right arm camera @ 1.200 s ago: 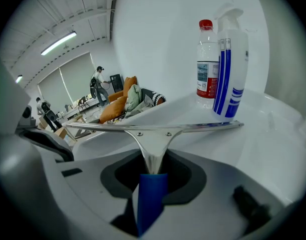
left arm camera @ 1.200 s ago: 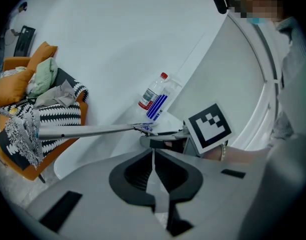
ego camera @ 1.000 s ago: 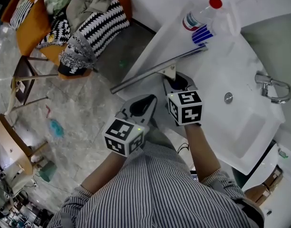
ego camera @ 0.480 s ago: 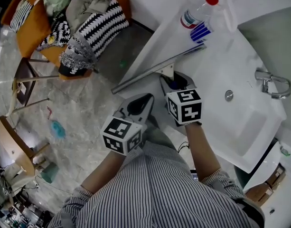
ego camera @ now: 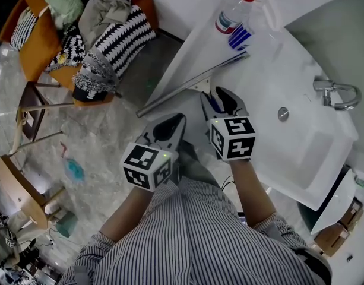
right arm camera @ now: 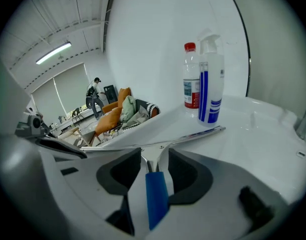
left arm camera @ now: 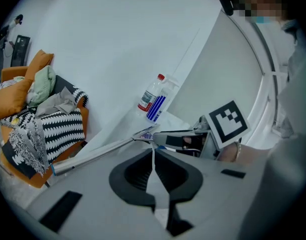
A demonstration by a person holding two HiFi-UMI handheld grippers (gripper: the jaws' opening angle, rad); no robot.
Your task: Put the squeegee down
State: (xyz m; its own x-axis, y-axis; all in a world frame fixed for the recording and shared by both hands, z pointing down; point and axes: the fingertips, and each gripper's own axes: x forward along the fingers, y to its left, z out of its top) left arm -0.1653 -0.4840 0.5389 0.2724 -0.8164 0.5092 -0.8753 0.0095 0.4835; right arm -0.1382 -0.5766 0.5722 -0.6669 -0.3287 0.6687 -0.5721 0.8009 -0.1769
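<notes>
A chair (ego camera: 48,37) heaped with orange cushions and striped cloth stands at the far left. Open marble floor (ego camera: 104,135) lies between it and the white desk (ego camera: 271,79), whose left edge runs diagonally up the head view.

The left tongs (ego camera: 171,124) hang by the desk's near corner, pressed together with nothing in them.

The squeegee (ego camera: 193,83) lies flat on the desk. Its long silvery blade runs close along that left edge, and its left end reaches the corner, at or just past the rim. It has a thin metal neck and a blue grip.

The right tongs (ego camera: 221,98) are opening. The blue grip lies between the pads with a gap on either side, so nothing pinches it.

Beyond the blade's far end a red-capped bottle (ego camera: 231,15) and a blue-striped spray bottle (ego camera: 248,31) stand together near the wall. To the right the desk drops into a basin (ego camera: 309,153), with a tap (ego camera: 333,91) at its far side.
</notes>
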